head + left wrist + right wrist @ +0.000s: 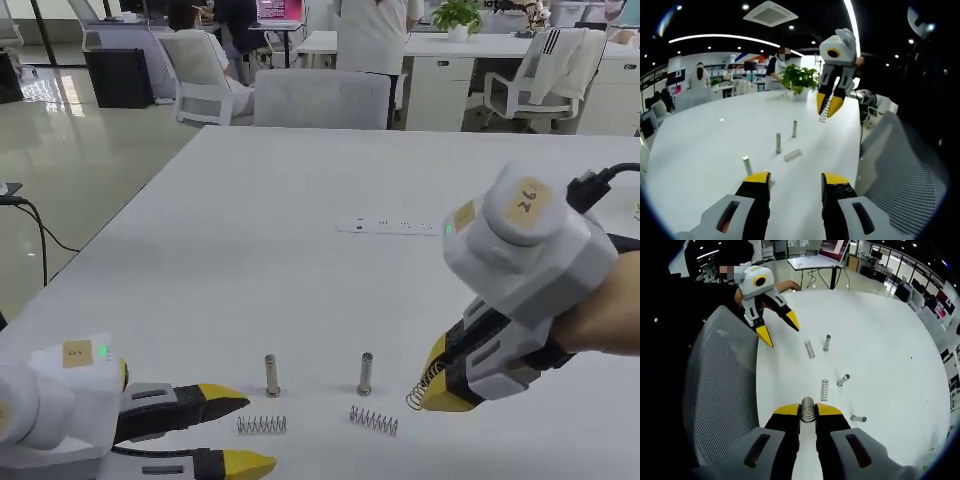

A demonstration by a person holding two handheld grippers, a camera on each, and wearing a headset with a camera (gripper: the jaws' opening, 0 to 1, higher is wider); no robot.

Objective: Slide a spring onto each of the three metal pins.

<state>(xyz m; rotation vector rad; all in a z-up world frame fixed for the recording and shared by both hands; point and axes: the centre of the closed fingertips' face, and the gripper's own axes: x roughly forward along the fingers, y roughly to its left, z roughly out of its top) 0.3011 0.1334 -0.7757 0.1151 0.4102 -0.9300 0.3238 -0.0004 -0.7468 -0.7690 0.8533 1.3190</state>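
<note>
Two upright metal pins [272,375] [366,373] stand near the table's front edge; the left gripper view shows three pins [747,165] [778,143] [794,128] in a row. Two loose springs [262,425] [374,420] lie flat in front of the pins. My right gripper [440,392] hovers just right of the pins, shut on a third spring [808,410] that sticks out of its yellow tips. My left gripper [248,433] rests low at the front left, open with nothing between its fingers [757,178].
A white power strip [390,227] lies mid-table behind the pins. A grey mesh chair [722,390] sits at the table's near edge. Office chairs [205,75], desks and people stand beyond the far edge, along with a potted plant [799,79].
</note>
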